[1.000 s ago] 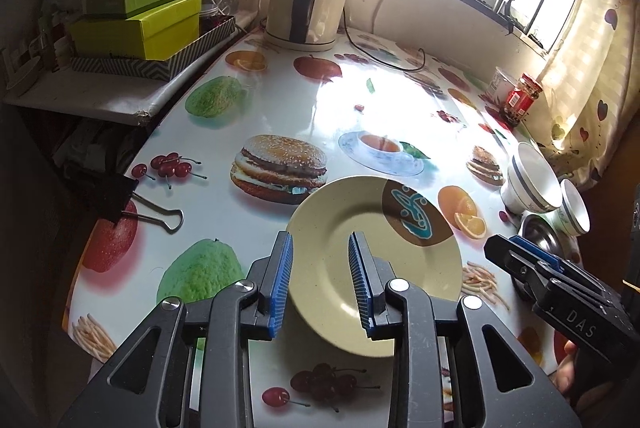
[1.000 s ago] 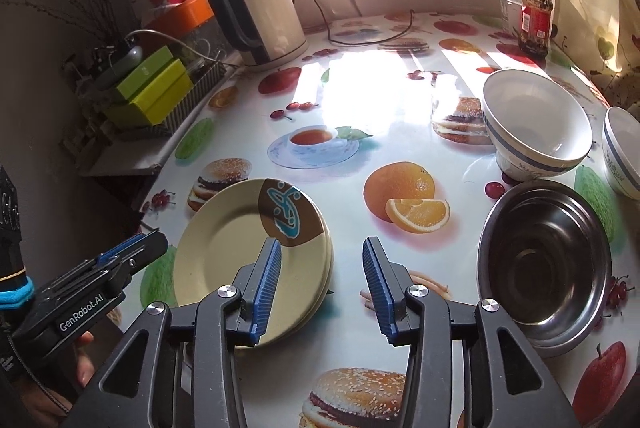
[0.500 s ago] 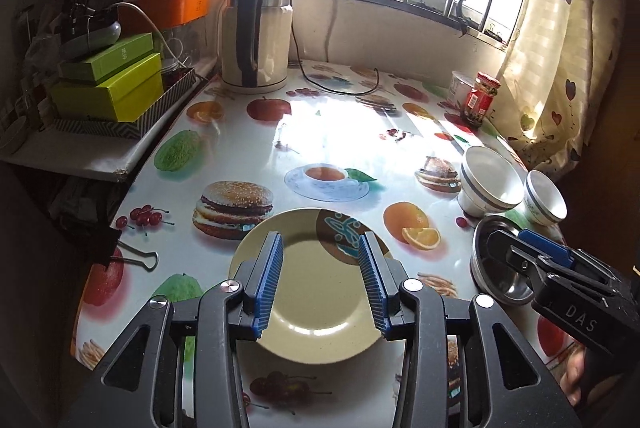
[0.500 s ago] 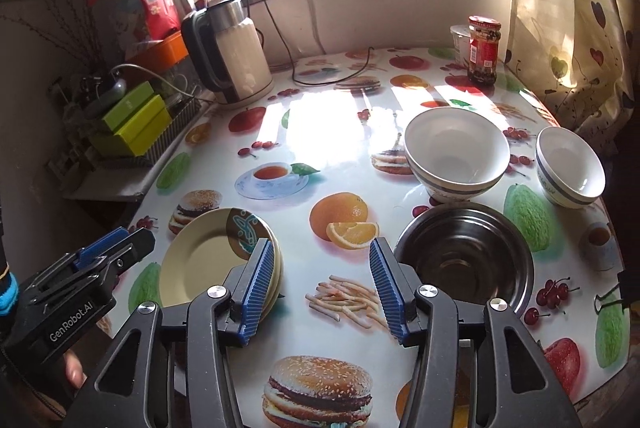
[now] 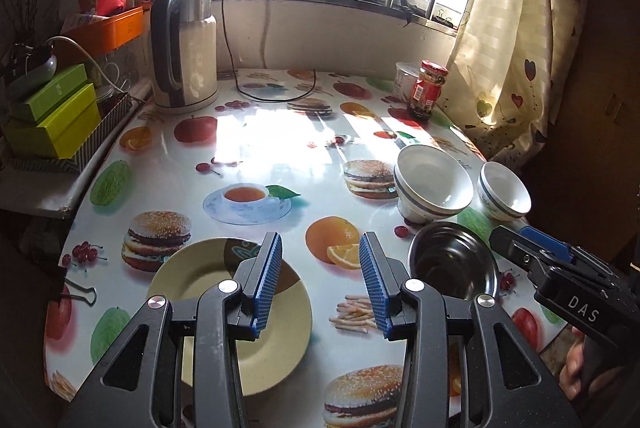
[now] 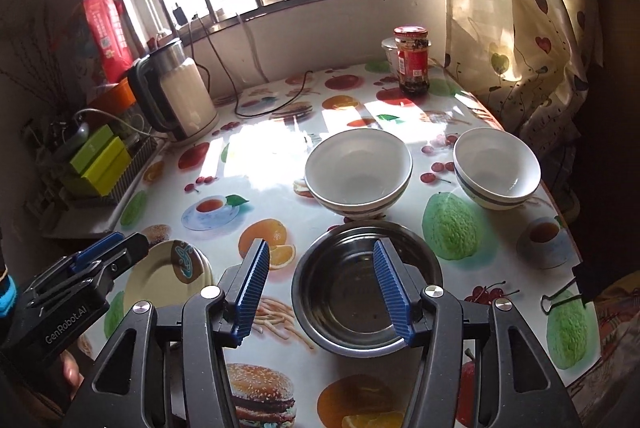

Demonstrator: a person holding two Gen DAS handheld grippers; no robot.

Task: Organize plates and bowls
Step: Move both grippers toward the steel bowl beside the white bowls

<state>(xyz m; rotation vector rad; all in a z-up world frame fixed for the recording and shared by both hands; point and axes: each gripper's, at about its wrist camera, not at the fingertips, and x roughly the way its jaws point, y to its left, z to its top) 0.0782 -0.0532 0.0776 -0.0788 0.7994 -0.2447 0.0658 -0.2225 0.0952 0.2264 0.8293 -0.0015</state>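
Note:
A cream plate [image 5: 188,278] with a brown patch lies on the printed table at the front left; it also shows in the right wrist view [image 6: 164,274]. A steel bowl [image 5: 452,260] [image 6: 352,292] sits at the front right. Behind it stand a large white bowl [image 5: 434,182] [image 6: 358,168] and a smaller white bowl [image 5: 505,190] [image 6: 496,168]. My left gripper [image 5: 320,280] is open and empty, above the plate's right edge. My right gripper [image 6: 320,288] is open and empty, above the steel bowl.
An electric kettle [image 5: 184,48] with its cord stands at the back left. A red-lidded jar [image 5: 427,90] and a white tub stand at the back right. Green boxes [image 5: 52,120] fill a side shelf. Binder clips [image 6: 568,294] grip the tablecloth edges. A curtain hangs at the right.
Both grippers have pulled back and risen from the plate. Both jaws have opened wider. The right gripper has shifted right, from the plate to over the steel bowl.

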